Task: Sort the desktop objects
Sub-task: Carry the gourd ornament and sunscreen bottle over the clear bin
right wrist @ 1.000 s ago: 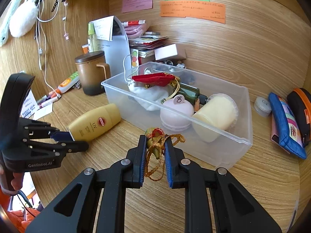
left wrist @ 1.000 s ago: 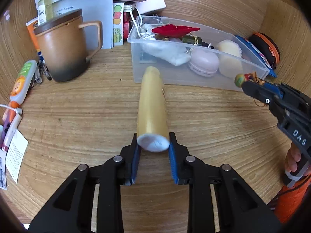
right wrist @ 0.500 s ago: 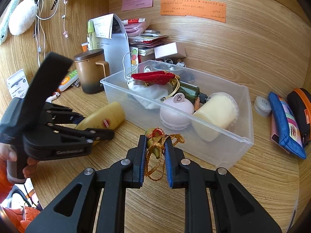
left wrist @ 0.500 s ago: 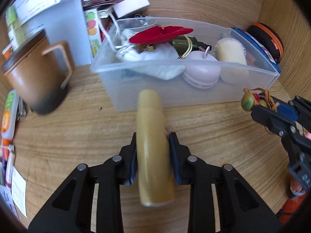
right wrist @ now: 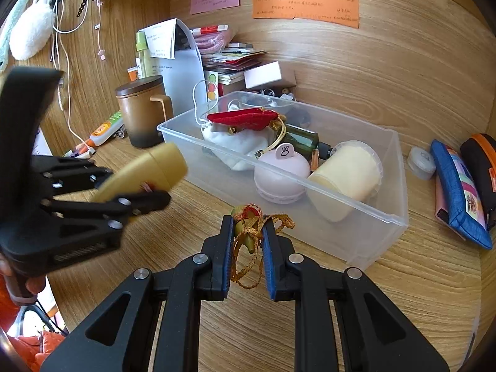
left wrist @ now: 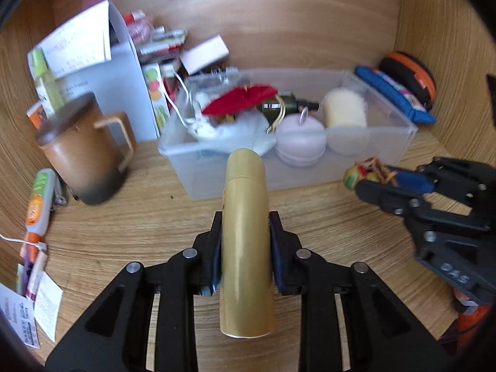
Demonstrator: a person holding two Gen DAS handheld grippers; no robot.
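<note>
My left gripper (left wrist: 245, 232) is shut on a golden-yellow tube bottle (left wrist: 245, 235) and holds it lifted off the desk, its cap pointing at the clear plastic bin (left wrist: 400, 130). In the right wrist view the bottle (right wrist: 145, 173) hangs at the left, in front of the bin (right wrist: 387, 217). My right gripper (right wrist: 248, 232) is shut on a small green-and-red charm with an orange cord (right wrist: 248, 229), just before the bin's front wall. The charm also shows in the left wrist view (left wrist: 361, 175). The bin holds a red pouch, a white cloth, a lilac case and a cream jar.
A brown lidded mug (left wrist: 83, 155) stands left of the bin. Pens and paper slips (left wrist: 40, 198) lie at the far left. A blue pouch (right wrist: 458, 192) and a black-orange case (right wrist: 483, 167) lie right of the bin. Papers and boxes (right wrist: 226, 55) stack behind it.
My left gripper has closed further along the bottle and lifted it off the desk, tilting up toward the bin. My right gripper has stayed in place with the charm.
</note>
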